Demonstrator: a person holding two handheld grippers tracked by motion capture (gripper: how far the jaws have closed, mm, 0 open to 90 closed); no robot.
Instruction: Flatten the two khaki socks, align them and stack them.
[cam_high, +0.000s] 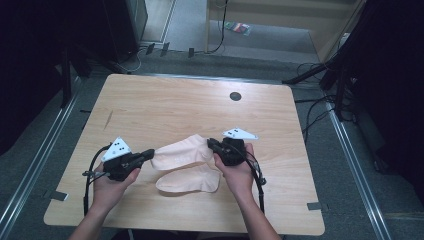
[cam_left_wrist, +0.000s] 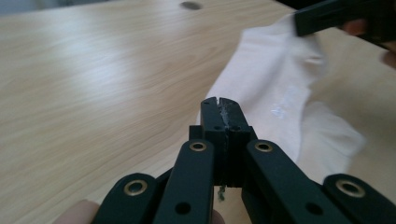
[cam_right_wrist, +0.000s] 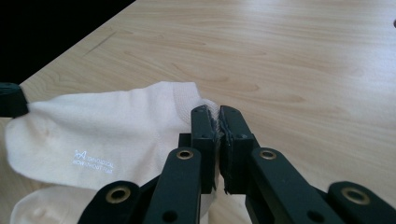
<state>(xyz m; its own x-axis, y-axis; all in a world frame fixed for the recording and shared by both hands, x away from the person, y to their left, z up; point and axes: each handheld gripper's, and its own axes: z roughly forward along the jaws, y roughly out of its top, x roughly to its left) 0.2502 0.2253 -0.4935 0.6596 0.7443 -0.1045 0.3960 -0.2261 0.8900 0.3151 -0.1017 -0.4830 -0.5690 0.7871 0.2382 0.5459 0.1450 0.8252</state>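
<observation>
— Holding the upper sock at both ends, is that right?

— Yes. The left gripper has its jaws pressed together on one end of that pale sock, and the right gripper pinches the other end, at the ribbed cuff. In the right gripper view the cuff fabric sits squeezed between the two black jaws.

— Where is the sock over the table?

— Stretched between the two grippers, over the near half of the wooden top, roughly midway between the left and right edges. It sags a little in the middle.

— And the second sock?

— It lies flat on the table just below the stretched one, closer to the near edge, between the person's two hands. The lifted sock overlaps its upper part in the high view; whether they touch I cannot tell.

— Anything else on the surface?

— A small dark round hole near the far edge, well apart from the socks.
</observation>
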